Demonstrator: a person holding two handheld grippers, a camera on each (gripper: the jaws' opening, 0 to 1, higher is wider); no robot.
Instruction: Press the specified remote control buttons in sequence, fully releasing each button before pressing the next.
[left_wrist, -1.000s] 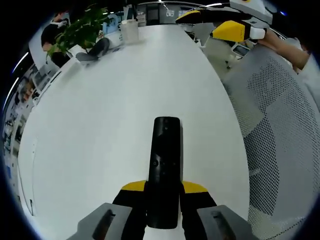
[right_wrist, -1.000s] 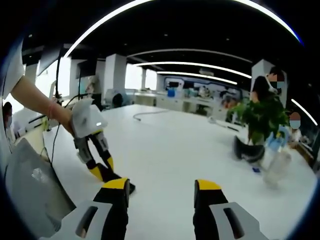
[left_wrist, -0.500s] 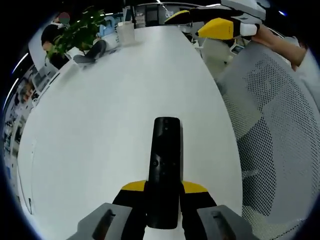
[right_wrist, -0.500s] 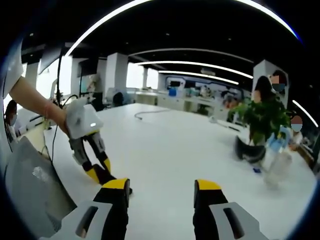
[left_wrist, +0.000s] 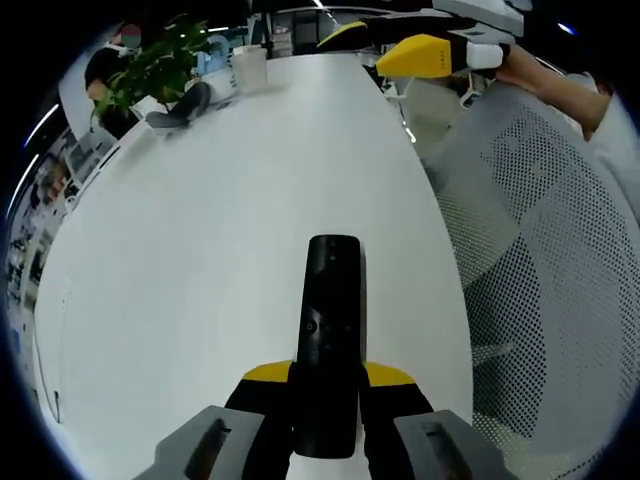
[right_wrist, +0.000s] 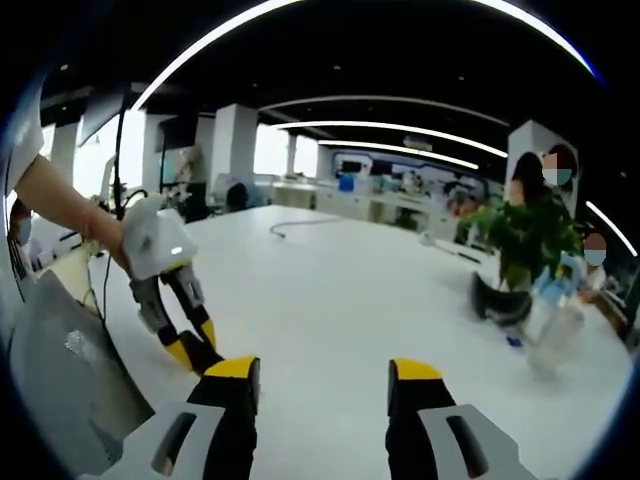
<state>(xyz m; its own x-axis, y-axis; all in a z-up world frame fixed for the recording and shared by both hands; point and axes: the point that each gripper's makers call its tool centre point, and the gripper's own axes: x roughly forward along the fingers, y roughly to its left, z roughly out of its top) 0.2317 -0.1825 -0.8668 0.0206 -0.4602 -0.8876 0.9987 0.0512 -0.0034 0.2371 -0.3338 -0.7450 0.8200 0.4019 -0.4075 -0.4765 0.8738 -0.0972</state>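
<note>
Office space lies behind a long white table (left_wrist: 220, 200), with a mesh chair (left_wrist: 560, 260) at its 3 o'clock edge in the left gripper view. At the table's 11 o'clock end are a plant (left_wrist: 150, 65), a dark holder (left_wrist: 185, 100) and a white cup (left_wrist: 248, 65).

Over the last second the left gripper view has swung a little, so that the chair takes more of the frame. The right gripper (left_wrist: 400, 40) at 1 o'clock has slid leftward across the top of that view. Seen from the right gripper view, the left gripper (right_wrist: 190, 345) has drifted toward 8 o'clock, its holder's hand (right_wrist: 112, 232) above it.

One thing has not changed: the remote (left_wrist: 330, 335) sits exactly as before, clamped between the left jaws near its lower end, its top pointing to 12 o'clock above the table. The right jaws stand wide apart with nothing between them.

My reading is that no press has begun; the right gripper is well apart from the remote and must come in with one tip over the first button.
</note>
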